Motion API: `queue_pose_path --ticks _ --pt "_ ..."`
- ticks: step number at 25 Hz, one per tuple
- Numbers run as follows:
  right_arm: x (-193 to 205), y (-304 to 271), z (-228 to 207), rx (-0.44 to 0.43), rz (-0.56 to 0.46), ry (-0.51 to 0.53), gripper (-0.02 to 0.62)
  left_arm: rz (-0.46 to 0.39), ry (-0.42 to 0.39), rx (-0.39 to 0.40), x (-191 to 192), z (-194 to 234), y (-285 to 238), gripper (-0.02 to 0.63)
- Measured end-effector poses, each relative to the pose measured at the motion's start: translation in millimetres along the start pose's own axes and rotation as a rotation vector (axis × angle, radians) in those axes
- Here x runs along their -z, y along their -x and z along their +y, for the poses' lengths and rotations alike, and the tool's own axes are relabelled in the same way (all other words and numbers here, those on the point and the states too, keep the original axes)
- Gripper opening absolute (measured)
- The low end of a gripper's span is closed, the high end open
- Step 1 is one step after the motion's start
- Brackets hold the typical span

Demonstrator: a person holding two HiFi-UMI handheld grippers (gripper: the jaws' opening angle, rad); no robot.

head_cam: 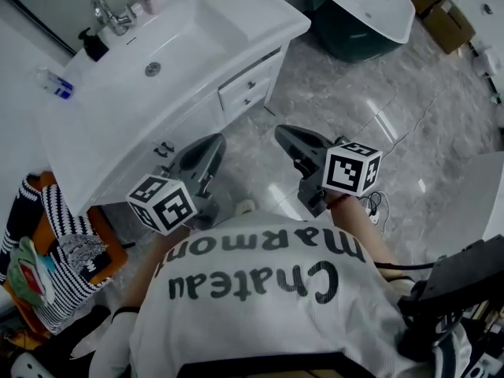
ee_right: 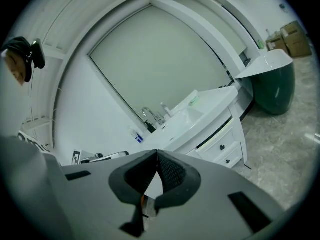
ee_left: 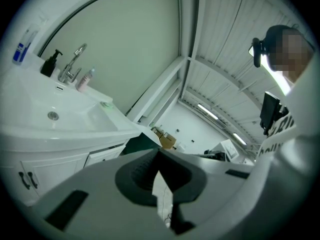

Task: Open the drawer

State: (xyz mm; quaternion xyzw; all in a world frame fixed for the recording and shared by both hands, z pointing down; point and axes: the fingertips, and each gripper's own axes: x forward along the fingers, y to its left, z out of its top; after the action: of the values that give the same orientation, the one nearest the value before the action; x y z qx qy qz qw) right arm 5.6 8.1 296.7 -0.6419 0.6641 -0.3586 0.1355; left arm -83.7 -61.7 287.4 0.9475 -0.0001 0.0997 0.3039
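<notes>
The left gripper [head_cam: 211,142] and the right gripper [head_cam: 285,135] are held level ahead of the person, each with its jaws pressed together on nothing, likely readied to hook a knob. They aim at the white bathroom vanity [head_cam: 264,24]. The two small white drawers with dark knobs [head_cam: 248,91] sit stacked at the right end of its front, well apart from both grippers. I cannot tell which drawer is meant. Only grey marble-look floor [head_cam: 331,93] lies between. A dark green tub with a white top [head_cam: 346,38] stands beyond the vanity's right corner, out of the way.

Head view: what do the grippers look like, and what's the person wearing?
The left gripper and right gripper are dark grey tapered shells, each carrying a white cube with black square markers. The jaws have dark ribbed pads. The person wears a white shirt with dark lettering.
</notes>
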Motion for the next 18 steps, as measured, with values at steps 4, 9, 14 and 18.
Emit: queue_pose_path --ticks 4,9,14,18 --pt "-8.5 -12.2 -7.9 0.016 -0.008 -0.004 0.011 0.004 0.003 0.007 -9.0 16.1 -10.4 -0.002" --pt "-9.3 -17.7 -21.9 0.036 -0.004 -0.048 0.012 0.016 0.011 0.012 -11.7 26.1 -22.4 -0.002" --pt "-14.5 -22.7 -29.2 0.046 0.003 -0.052 0.011 0.016 0.026 0.012 -13.1 34.7 -33.5 -0.002" --pt "-17.4 -29.6 -40.8 0.055 0.023 -0.051 0.011 0.019 0.047 0.008 -9.1 38.3 -46.4 -0.002"
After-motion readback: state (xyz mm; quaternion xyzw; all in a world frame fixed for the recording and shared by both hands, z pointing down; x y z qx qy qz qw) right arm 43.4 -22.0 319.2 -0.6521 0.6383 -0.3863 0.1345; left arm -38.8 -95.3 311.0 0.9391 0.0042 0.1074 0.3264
